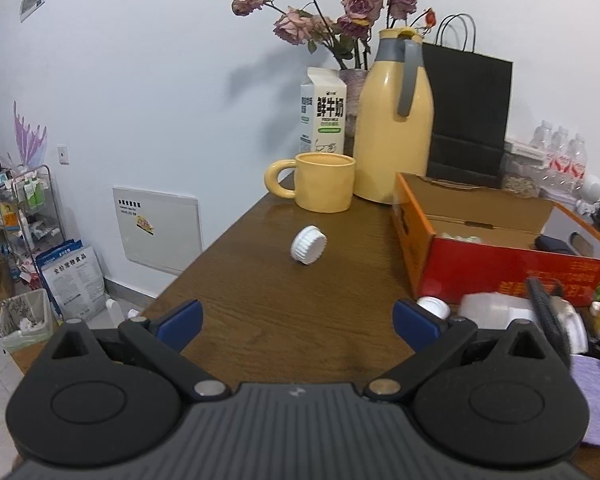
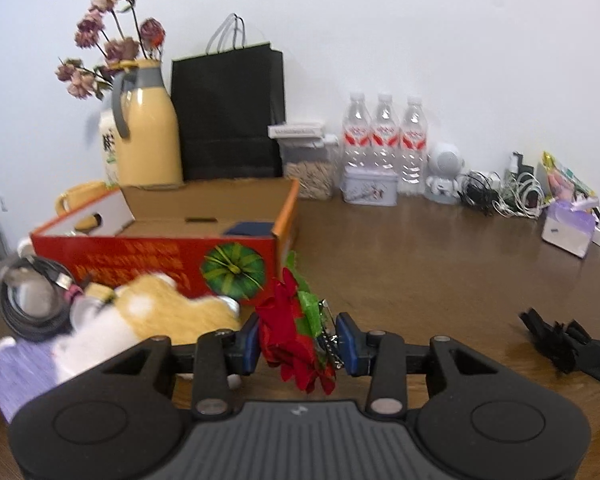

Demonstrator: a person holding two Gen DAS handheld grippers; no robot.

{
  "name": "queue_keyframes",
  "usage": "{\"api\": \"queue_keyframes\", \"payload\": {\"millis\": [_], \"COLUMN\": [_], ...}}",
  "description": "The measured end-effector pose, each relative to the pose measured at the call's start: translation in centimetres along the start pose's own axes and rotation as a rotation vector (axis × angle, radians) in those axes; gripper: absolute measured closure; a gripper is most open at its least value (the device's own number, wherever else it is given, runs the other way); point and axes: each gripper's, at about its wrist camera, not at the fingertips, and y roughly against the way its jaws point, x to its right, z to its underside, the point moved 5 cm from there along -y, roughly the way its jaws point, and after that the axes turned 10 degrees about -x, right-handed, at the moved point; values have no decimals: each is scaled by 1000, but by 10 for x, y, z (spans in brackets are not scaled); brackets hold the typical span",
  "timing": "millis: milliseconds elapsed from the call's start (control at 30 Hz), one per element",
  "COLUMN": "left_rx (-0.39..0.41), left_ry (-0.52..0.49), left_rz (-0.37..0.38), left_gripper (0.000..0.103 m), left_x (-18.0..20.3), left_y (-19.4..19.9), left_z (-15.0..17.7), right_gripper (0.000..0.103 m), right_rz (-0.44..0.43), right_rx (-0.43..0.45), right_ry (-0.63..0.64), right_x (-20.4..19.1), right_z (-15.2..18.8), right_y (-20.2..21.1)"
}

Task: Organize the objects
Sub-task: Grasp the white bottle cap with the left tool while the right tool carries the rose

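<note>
Red flower [image 2: 296,336] in right gripper [image 2: 298,342], bare table [image 2: 420,264] beyond

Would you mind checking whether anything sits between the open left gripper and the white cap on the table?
Nothing visible does: only bare wooden table lies between the left gripper and the white cap. The red box stands off to the right.

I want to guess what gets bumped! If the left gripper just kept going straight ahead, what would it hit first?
Probably the white cap, lying alone on the table, roughly ahead of the open left gripper. Behind it stand the yellow mug and yellow jug. The gripper's height is unclear, so it might pass over.
</note>
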Motion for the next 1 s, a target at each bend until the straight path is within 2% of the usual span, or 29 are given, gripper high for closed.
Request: {"api": "queue_keyframes", "payload": {"millis": [300,567,800,900,933,967,1000], "left_rx": [-36,-62,-81,-112,-122,-139,-153], "left_ry": [-75,-117,-144,-154,-158,-159,-156], "left_rz": [-68,-51,-20,12,26,52,73], "left_gripper": [0,0,3,22,37,60,74], "left_x": [-9,-3,6,9,10,11,12], "left_y": [-64,-123,-151,-157,-158,-159,-160], "left_z": [-42,-66,-73,-71,-69,-67,-64], "right_gripper": [65,65,65,65,65,65,65], "right_rz": [-9,-4,-3,0,1,2,1], "right_rx": [22,28,25,20,19,18,17], "right_ry": [8,16,29,33,34,33,32], "right_x": [-23,-41,-53,-56,-56,-56,-56], "right_z": [-13,-25,-30,-31,-31,-31,-30], "right_y": [-2,-10,-18,-20,-21,-21,-22]}}
